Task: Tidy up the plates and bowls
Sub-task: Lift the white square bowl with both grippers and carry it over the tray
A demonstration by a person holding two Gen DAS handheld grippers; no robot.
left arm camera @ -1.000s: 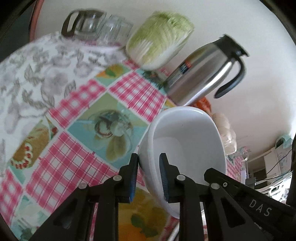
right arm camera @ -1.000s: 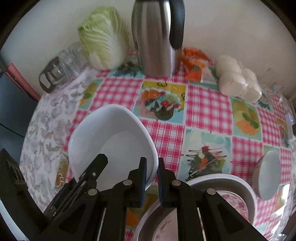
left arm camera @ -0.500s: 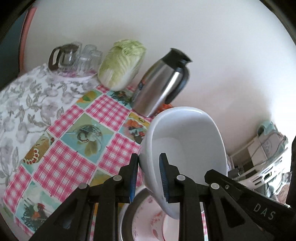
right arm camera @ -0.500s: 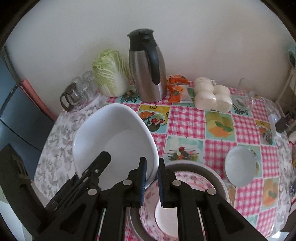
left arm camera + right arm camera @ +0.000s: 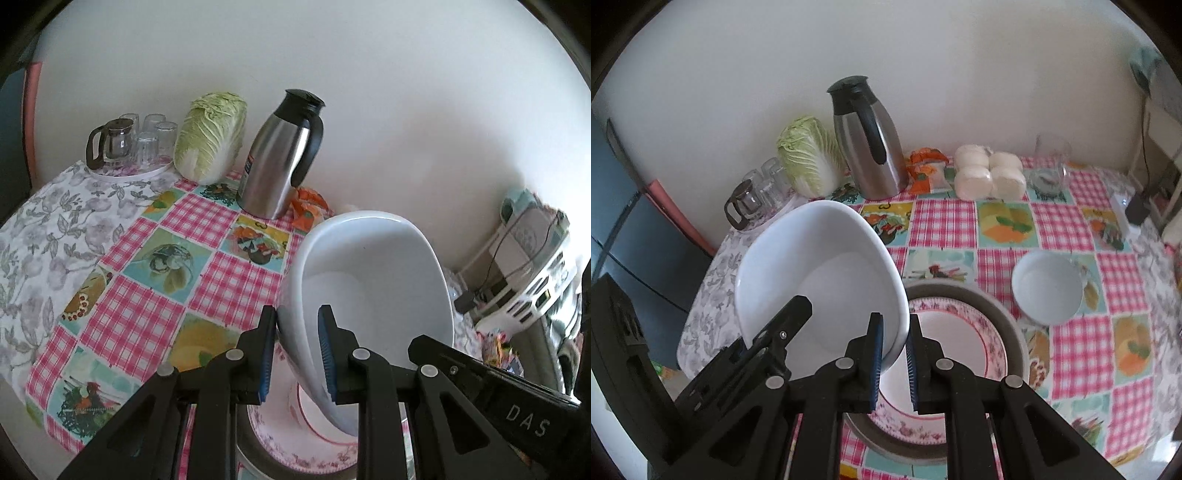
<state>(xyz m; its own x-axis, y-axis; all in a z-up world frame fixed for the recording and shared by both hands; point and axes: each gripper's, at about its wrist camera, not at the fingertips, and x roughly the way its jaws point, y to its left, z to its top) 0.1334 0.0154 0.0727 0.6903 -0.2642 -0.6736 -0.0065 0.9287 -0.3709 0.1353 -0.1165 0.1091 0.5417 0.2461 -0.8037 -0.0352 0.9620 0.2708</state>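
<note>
A large white bowl [image 5: 373,280] [image 5: 827,277] is held in the air by both grippers, tilted. My left gripper [image 5: 297,354] is shut on its left rim. My right gripper [image 5: 894,363] is shut on its right rim. Below the bowl a floral-rimmed plate [image 5: 960,343] [image 5: 295,439] lies in a grey metal dish [image 5: 1012,325]. A small white bowl [image 5: 1047,286] stands on the table to the right of the dish.
A steel thermos jug [image 5: 871,140] [image 5: 282,162], a cabbage [image 5: 809,155] [image 5: 210,136], a tray of glasses [image 5: 129,144], white buns [image 5: 988,175], orange packets [image 5: 925,166] and a glass jar [image 5: 1051,166] stand along the wall. A checked tablecloth [image 5: 1071,221] covers the table.
Both grippers have lifted the large white bowl up and back from the table. It now hangs over the floral plate, and more of the table shows.
</note>
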